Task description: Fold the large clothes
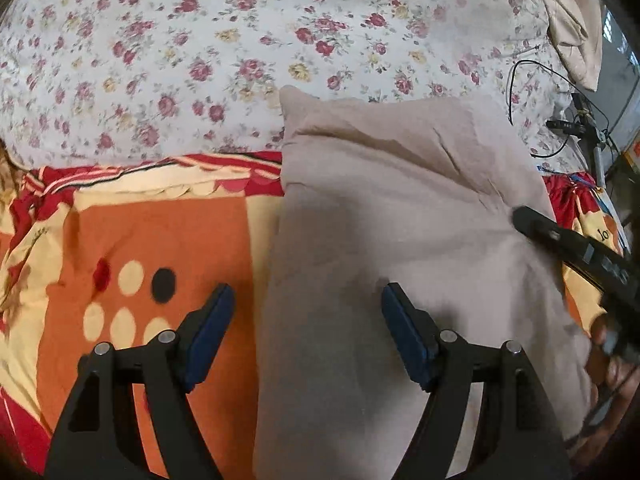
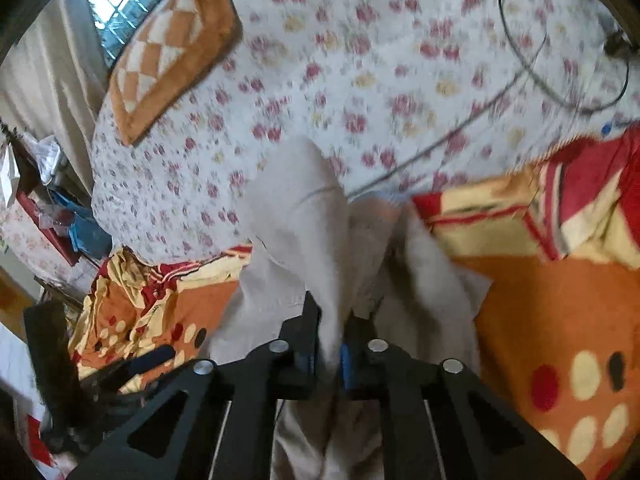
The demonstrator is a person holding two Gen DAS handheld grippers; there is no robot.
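Observation:
A large beige garment (image 1: 400, 216) lies folded lengthwise on the bed, over an orange and red blanket (image 1: 160, 248). My left gripper (image 1: 308, 312) is open and empty, hovering over the garment's left edge. My right gripper (image 2: 330, 332) is shut on a fold of the beige garment (image 2: 304, 216) and lifts it. The right gripper also shows in the left wrist view (image 1: 568, 244) at the garment's right edge.
A floral sheet (image 1: 240, 40) covers the far bed. An orange checked cushion (image 2: 168, 52) lies at the far left. A black cable (image 2: 560, 72) loops over the sheet. A beige cloth (image 1: 568, 20) lies at the far right. Clutter (image 2: 52, 200) stands beside the bed.

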